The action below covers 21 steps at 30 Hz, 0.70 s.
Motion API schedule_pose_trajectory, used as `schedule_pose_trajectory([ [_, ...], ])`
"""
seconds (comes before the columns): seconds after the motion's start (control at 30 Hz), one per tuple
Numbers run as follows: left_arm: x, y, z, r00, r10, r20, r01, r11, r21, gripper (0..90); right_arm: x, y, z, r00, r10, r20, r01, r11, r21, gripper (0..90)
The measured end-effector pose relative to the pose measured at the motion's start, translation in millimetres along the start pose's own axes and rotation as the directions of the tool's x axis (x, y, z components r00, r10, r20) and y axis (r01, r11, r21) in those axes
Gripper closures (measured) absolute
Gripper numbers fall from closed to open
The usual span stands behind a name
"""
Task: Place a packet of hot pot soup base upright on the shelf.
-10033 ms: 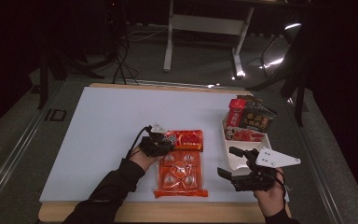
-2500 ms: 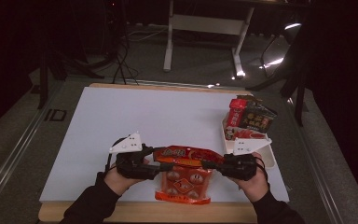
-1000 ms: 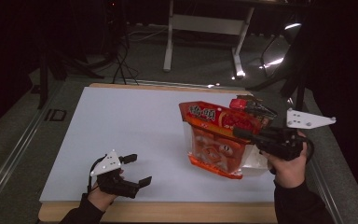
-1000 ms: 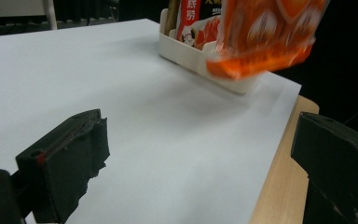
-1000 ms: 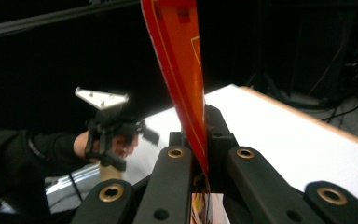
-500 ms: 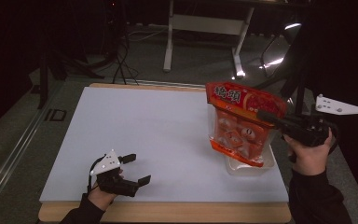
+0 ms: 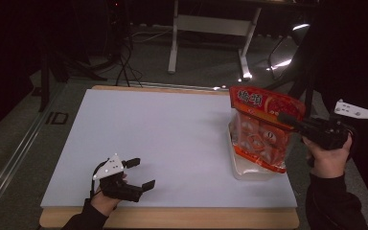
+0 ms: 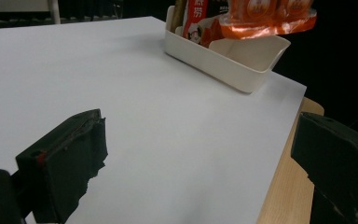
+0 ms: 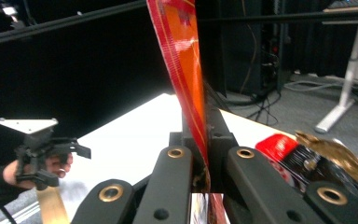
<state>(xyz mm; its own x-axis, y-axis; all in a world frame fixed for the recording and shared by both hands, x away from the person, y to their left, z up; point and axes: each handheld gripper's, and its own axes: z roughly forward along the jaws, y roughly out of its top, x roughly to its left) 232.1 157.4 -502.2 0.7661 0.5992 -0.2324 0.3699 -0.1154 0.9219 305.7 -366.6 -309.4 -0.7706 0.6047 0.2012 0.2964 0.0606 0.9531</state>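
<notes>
Dark studio floor, cables and white stand legs are surrounding the white-topped worktop [image 7: 172, 139] with its wooden front edge. At its right side, the right gripper [image 7: 287, 120] is holding a red-and-orange plastic snack bag with a clear window [image 7: 261, 132] upright, hanging just above the white rectangular plastic bin [image 8: 233, 60]; its jaws are clamping the bag's flat top seam, seen edge-on in the right gripper view. Large pale characters are printed across the bag's red header, too blurred to be read. Inside the bin, a red packet with a cartoon figure and white characters [image 8: 198, 18] is standing against the far wall, its writing equally unreadable; a red-and-black packet with a crinkled brown wrapper [image 9: 317, 163] is lying close under the right gripper. Near the worktop's front left corner, the left gripper [image 7: 136, 173] is resting with its jaws standing wide apart and nothing between them. Compared with half a second earlier, the bag is hanging slightly lower and nearer the bin, while the left gripper is keeping its place.
</notes>
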Motion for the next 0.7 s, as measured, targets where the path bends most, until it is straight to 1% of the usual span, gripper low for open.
schedule_pose_trajectory([
  [0.17,0.3,-0.3,0.2,1.0,-0.002,0.0,0.002,1.0,0.002,3.3,-10.5,-10.6,4.8,0.9994,0.029,0.018,-0.029,0.9995,0.014,90.0],
  [0.23,0.1,-0.3,0.2,1.0,-0.003,0.002,0.003,1.0,0.0,3.3,-14.4,-14.7,7.2,0.9988,0.046,0.015,-0.046,0.9988,0.019,90.0],
  [0.33,0.3,-0.5,0.7,1.0,-0.003,0.002,0.003,1.0,0.003,3.3,-19.2,-21.3,10.7,0.9982,0.056,0.019,-0.057,0.998,0.026,90.0],
  [0.43,0.6,-1.2,1.5,1.0,-0.004,0.003,0.004,1.0,0.007,3.3,-22.5,-25.8,12.8,0.9978,0.063,0.021,-0.063,0.9977,0.023,90.0],
  [0.57,0.4,-1.8,2.0,1.0,-0.004,0.004,0.004,1.0,0.008,3.3,-27.8,-32.2,15.6,0.9958,0.089,0.02,-0.09,0.9956,0.025,90.0],
  [0.6,0.4,-1.8,2.1,1.0,-0.003,0.004,0.003,0.9999,0.01,3.3,-28.7,-34.2,16.6,0.9956,0.093,0.014,-0.093,0.9953,0.026,90.0],
  [0.67,0.5,-1.8,2.1,1.0,-0.004,0.006,0.004,1.0,0.008,3.3,-29.7,-38.2,18.3,0.9952,0.095,0.024,-0.095,0.9949,0.031,90.0],
  [0.7,0.7,-1.8,2.0,1.0,-0.003,0.006,0.003,1.0,0.009,3.3,-31.3,-40.5,19.1,0.9948,0.1,0.019,-0.101,0.9944,0.031,90.0],
])
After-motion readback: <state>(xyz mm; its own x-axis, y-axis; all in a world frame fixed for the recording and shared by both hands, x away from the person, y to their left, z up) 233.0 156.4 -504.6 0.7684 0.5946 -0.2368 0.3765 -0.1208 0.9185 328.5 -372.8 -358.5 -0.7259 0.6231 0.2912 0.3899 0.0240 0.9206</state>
